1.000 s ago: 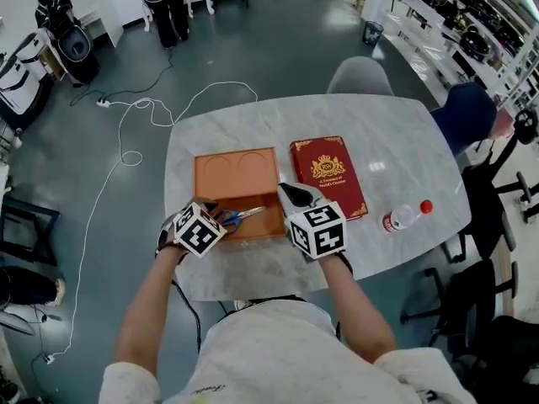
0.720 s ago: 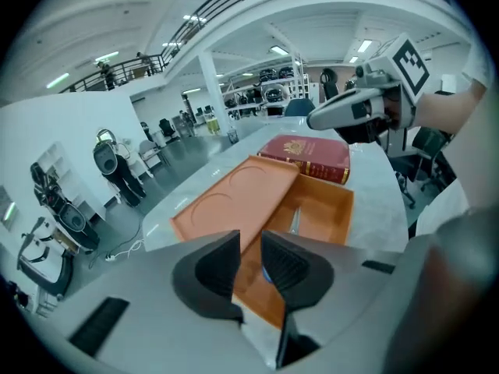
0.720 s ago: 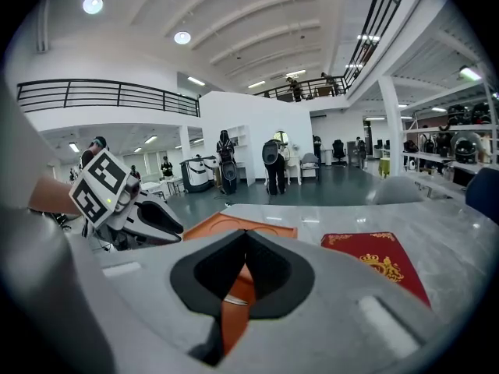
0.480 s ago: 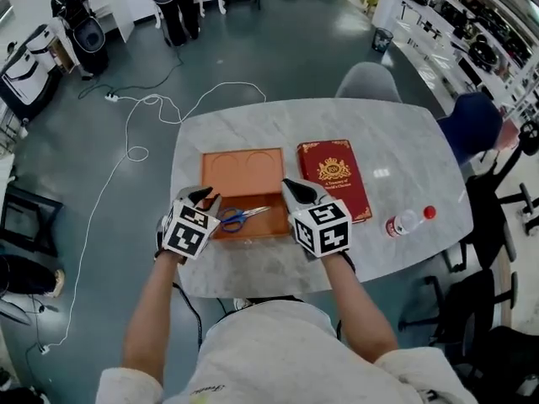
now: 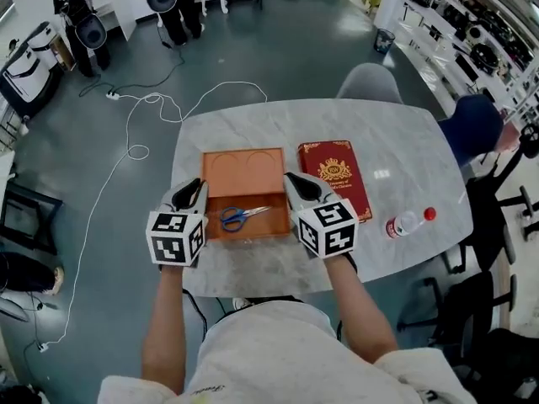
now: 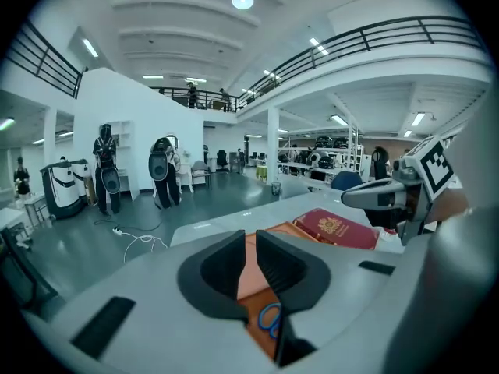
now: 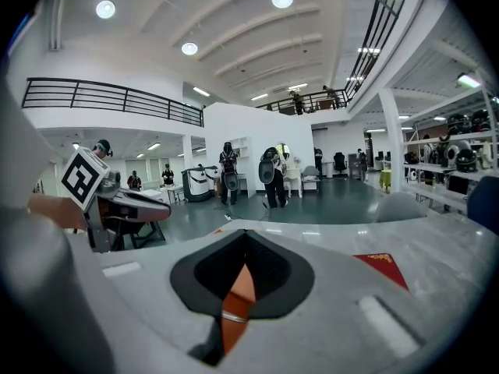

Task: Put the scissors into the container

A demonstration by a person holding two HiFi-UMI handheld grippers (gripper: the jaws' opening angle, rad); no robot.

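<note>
- Two grippers are held low over the near side of the marble worktop [image 5: 396, 150], one on each side of an orange container [image 5: 244, 188]. I'm seeing them from above and from their own cameras.
- The scissors [image 5: 242, 216] lie inside the container, flat in its near compartment. The blue handles are to the left and the blades point right, a little away from the person. Neither gripper touches them.
- The far half of the container has two round recesses pressed into it, side by side.
- The left gripper [image 5: 192, 188] sits just beside the container's left wall. Its fingers stand slightly apart, with a narrow gap and nothing in it. Through that gap, in the left gripper view, you catch the orange floor and one blue handle loop below.
- The right gripper [image 5: 300, 185] is at the container's right wall. Its fingers are pressed together at the tips and pinch nothing — only a sliver of orange shows beneath them in the right gripper view.
- A red book [image 5: 334, 178] with a gold crest lies flat just right of the container, near the right gripper.
- A clear water bottle [image 5: 407, 220] with a red cap lies on its side further right, near the worktop's edge and well apart from the rest.
- A grey chair [image 5: 370, 82] stands at the far side of the worktop, and a white cable [image 5: 143, 116] trails across the floor.
</note>
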